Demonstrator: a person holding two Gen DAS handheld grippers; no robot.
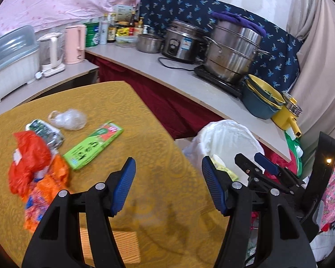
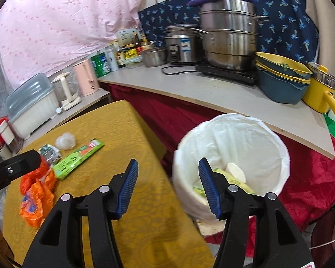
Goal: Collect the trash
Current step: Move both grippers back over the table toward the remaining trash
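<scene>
Trash lies on the yellow-clothed table [image 1: 145, 122]: a green box [image 1: 93, 145], a clear crumpled bag [image 1: 70, 118], a dark green wrapper [image 1: 48, 132], a red bag [image 1: 29, 156] and an orange wrapper [image 1: 47, 187]. My left gripper [image 1: 168, 185] is open and empty over the table, right of the trash. The white-lined bin [image 2: 232, 151] stands beside the table and holds a white lid and yellow-green packaging. My right gripper [image 2: 168, 185] is open and empty above the table's edge, next to the bin. It also shows in the left wrist view [image 1: 250, 159].
A counter [image 2: 212, 98] behind carries steel pots, a rice cooker, stacked bowls [image 2: 281, 78], a yellow pot, bottles and kettles. Red cloth hangs beneath it. A dish box [image 2: 31, 107] stands at the left.
</scene>
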